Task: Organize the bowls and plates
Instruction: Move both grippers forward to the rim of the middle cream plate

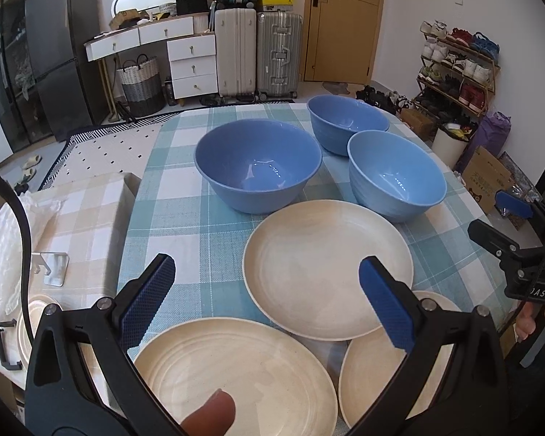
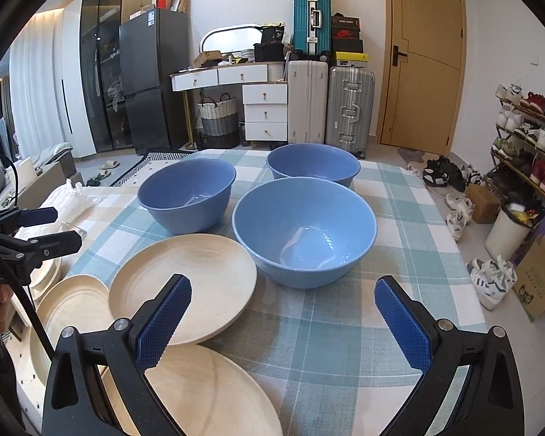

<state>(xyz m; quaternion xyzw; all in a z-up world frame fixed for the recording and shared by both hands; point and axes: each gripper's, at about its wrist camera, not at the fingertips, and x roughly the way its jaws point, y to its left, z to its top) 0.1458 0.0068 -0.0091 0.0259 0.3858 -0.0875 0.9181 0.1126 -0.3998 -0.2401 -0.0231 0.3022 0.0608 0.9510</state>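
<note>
Both grippers hover above the near edge of the teal-and-white checked tablecloth (image 2: 345,327), nothing held. Left gripper (image 1: 267,303): jaws spread wide, empty, blue pads framing the cream round plates below. Right gripper (image 2: 283,321): jaws likewise wide apart and empty, aimed toward the nearest blue bowl.

Three blue plastic bowls sit upright toward the far side: a wide one on the left (image 1: 258,165), one at the back (image 1: 347,123), one at front right (image 1: 396,174). None nested; the back and front-right bowls look close to touching.

Three cream plates lie nearer the person: the middle plate (image 1: 327,269) just in front of the bowls, its edge overlapping the small plate (image 1: 392,367) at right, and a large ridged plate (image 1: 236,374) closest. More pale dishes (image 1: 32,323) appear to sit low on the left, off the cloth; hard to make out.

Judgement: sorting not begun. The wide jaws suit taking a plate rim or bowl wall; stacking like with like seems the likely aim.
</note>
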